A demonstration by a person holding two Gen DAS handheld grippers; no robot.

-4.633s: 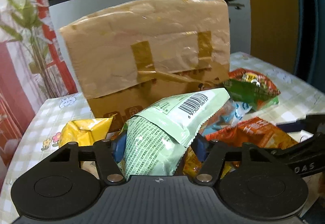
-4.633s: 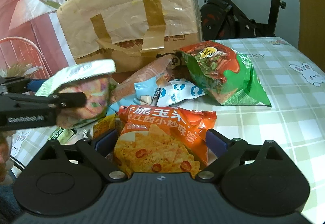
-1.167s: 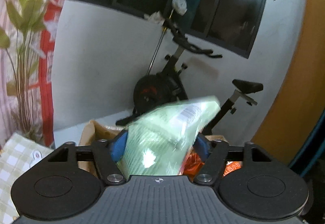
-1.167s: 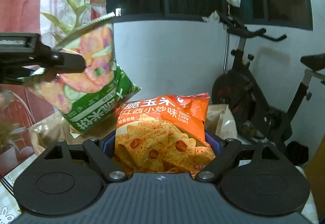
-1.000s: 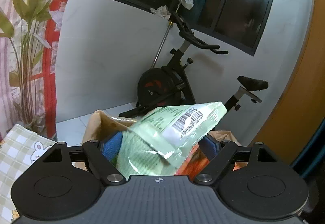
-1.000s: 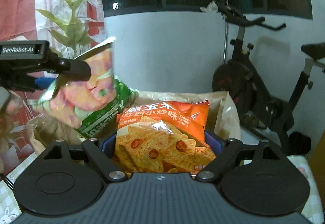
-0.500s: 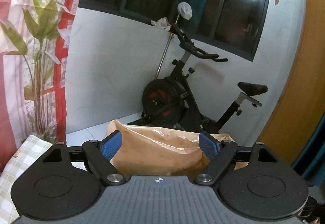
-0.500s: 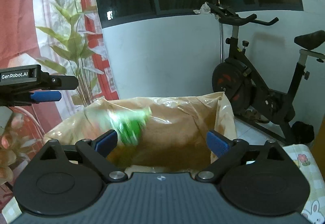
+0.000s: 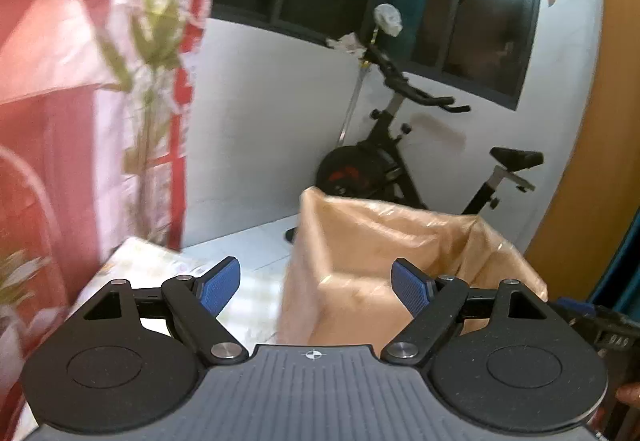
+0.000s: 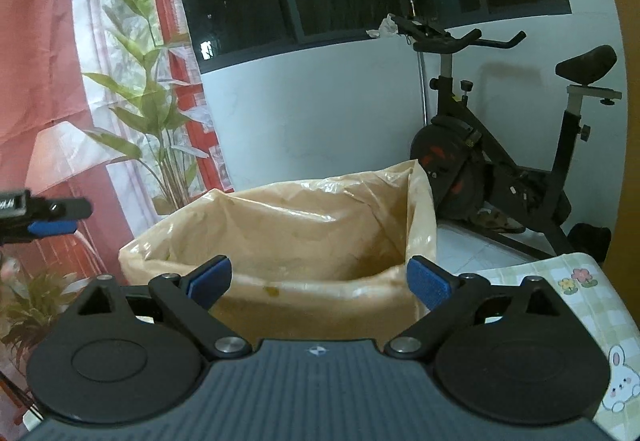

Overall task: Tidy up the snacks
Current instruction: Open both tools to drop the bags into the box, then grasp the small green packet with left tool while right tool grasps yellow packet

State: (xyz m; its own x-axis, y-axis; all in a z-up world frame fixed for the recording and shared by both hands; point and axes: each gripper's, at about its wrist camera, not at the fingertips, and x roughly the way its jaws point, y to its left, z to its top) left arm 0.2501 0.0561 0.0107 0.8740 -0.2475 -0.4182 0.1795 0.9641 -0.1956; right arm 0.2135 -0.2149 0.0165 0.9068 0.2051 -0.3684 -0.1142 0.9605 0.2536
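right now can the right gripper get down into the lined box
Probably yes. The right gripper is open and empty, with the lined box directly ahead, its mouth open. Nothing lies between them, and the left gripper stays off to the side.

Tan cardboard box [image 10: 304,241] with glossy taped flaps stood open-topped on checked tablecloth, flaps upright. No snack packet was visible inside; box bottom was hidden.
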